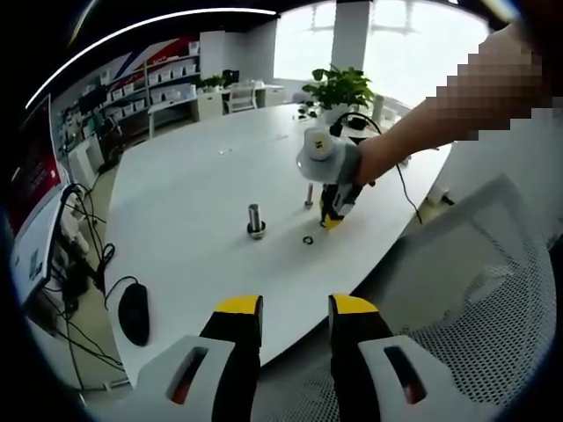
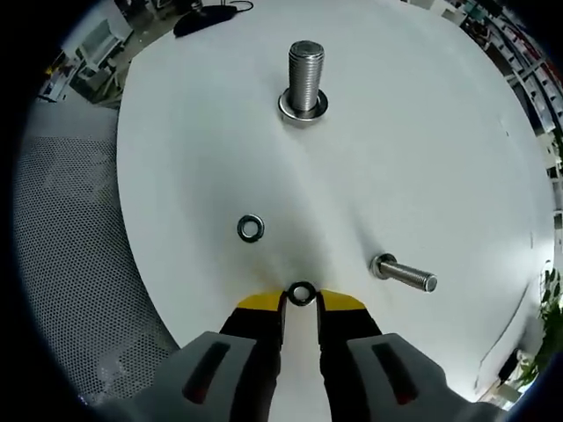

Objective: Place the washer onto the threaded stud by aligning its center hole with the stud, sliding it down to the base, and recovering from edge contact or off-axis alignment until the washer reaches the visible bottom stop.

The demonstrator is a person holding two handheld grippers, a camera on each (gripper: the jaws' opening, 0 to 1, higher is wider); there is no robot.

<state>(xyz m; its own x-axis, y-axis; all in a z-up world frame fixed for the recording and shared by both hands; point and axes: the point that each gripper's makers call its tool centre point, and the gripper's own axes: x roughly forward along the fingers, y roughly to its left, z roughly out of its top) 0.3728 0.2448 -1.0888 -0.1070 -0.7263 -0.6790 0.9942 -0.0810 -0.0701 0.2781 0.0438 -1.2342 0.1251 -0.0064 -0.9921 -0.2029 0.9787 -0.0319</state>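
The threaded stud [image 2: 304, 70] stands upright on the white table [image 2: 422, 158], with a metal flange around its foot; it shows as a small stud [image 1: 256, 220] in the left gripper view. My right gripper [image 2: 301, 303] is shut on a small dark washer [image 2: 301, 293], pinched between its yellow tips low over the table, well short of the stud. A person's hand holds that right gripper [image 1: 331, 215] just right of the stud. A second washer [image 2: 251, 228] lies flat on the table [image 1: 193, 202] nearby, seen as a washer [image 1: 309, 240]. My left gripper [image 1: 296, 308] hangs open off the table's near edge.
A second bolt [image 2: 403, 272] rests on the table right of my right jaws, seen as a bolt [image 1: 309, 195]. A black mouse [image 1: 134, 312] sits at the table's left edge. A mesh chair [image 1: 475, 299] is below right. A potted plant [image 1: 339, 88] stands at the far end.
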